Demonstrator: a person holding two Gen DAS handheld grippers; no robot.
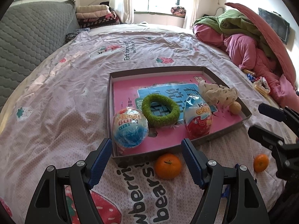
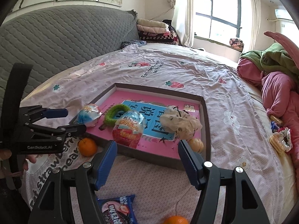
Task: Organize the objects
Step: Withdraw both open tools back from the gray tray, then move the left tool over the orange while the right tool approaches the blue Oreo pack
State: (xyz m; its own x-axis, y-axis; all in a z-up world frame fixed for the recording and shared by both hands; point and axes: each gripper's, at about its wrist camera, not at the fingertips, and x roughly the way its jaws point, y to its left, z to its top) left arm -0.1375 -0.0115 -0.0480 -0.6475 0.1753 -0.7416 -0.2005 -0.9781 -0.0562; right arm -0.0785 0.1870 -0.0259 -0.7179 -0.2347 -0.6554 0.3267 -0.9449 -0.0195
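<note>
Both grippers point(image 1: 146, 160) point(image 2: 147, 158) agape, empty

one shallow tray point(image 1: 227, 128) on the bed. inside it: two foil-wrapped chocolate eggs, one blue point(image 1: 130, 128) at 7 o'clock, one red point(image 1: 198, 119) at 5 o'clock; one green hair ring point(image 1: 159, 110) at centre; one cream scrunchie point(image 1: 217, 93) at 2 o'clock; one small yellow ball point(image 1: 235, 107) at 3 o'clock. outside it: two oranges point(image 1: 167, 166) point(image 1: 261, 162) at 6 o'clock; one biscuit packet point(image 2: 117, 210).
</note>
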